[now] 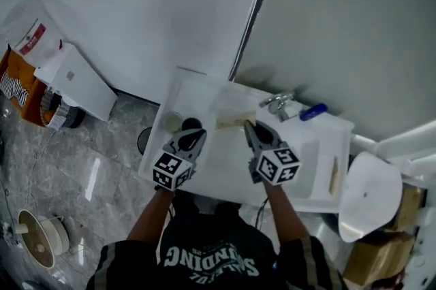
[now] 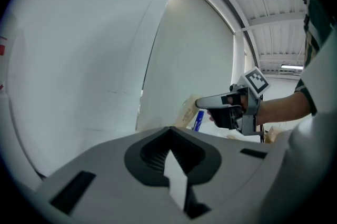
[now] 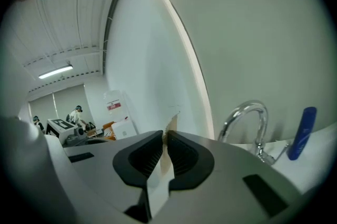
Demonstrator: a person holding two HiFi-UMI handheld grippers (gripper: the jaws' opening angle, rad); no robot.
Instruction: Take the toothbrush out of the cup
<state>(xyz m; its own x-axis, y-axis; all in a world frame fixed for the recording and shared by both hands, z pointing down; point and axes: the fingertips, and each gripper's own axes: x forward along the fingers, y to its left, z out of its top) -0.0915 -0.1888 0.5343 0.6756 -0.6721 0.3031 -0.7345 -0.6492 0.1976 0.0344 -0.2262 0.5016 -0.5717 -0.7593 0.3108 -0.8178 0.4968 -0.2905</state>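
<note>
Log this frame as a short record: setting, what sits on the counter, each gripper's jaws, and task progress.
setting: white sink counter against a wall
faucet: at the back edge, blue item to its right
cups: pale cup and dark cup side by side, back left; contents not discernible
left gripper: near the cups, jaws together, empty
right gripper: jaws nearly together, thin tan piece in the slit; grip unclear
progress: no toothbrush identifiable

Dim, grey-tinted fisheye frames with dark, vignetted corners.
</note>
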